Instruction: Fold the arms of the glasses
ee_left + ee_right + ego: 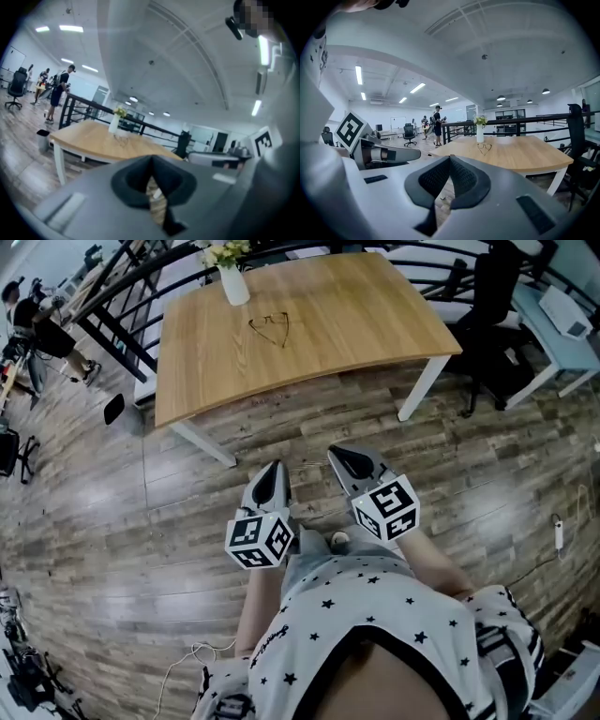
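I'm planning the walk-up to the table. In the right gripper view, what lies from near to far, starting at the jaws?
right gripper, jaws together with nothing between them → table → glasses lying on the tabletop → white vase with flowers → black railing

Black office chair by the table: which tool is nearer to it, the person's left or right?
Right. The right tool is over the floor, well short of the black office chair; the left tool sits beyond it, further from the chair.
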Demonstrator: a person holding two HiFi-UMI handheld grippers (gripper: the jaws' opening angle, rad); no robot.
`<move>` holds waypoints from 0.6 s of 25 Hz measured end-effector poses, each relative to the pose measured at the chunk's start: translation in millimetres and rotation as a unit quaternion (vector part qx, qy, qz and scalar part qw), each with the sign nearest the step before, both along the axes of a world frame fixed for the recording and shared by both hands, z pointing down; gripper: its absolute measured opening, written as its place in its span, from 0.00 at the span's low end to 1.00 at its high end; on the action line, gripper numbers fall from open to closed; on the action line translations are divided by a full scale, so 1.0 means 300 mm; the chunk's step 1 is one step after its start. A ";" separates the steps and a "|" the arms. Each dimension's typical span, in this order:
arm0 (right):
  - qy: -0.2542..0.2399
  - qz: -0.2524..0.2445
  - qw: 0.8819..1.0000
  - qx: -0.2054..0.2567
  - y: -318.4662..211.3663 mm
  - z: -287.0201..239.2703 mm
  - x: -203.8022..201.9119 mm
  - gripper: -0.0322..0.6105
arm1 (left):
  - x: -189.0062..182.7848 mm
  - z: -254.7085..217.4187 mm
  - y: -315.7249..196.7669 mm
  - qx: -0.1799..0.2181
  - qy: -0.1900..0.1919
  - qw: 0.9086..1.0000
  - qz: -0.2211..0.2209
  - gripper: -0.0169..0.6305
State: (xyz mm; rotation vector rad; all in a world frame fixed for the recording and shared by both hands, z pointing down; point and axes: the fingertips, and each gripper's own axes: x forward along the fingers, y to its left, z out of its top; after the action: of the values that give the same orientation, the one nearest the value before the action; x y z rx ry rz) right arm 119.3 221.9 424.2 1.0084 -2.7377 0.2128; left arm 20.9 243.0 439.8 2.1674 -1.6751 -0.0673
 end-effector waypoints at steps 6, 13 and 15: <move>-0.016 -0.022 1.000 0.000 0.023 0.000 0.019 0.08 | 0.013 0.003 0.016 -0.004 0.001 1.000 -0.010 0.04; -0.021 -0.032 0.999 -0.012 -0.007 0.008 0.021 0.08 | 0.026 0.019 -0.012 -0.015 0.004 1.000 -0.006 0.04; -0.021 -0.033 0.999 -0.014 -0.024 0.010 0.021 0.08 | 0.026 0.021 -0.036 -0.018 0.005 1.000 -0.005 0.04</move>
State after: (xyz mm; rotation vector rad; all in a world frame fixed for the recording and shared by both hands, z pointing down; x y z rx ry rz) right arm 125.6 214.7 427.3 0.9160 -2.7924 0.2638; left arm 28.8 232.2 446.0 2.1290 -1.6700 -0.0497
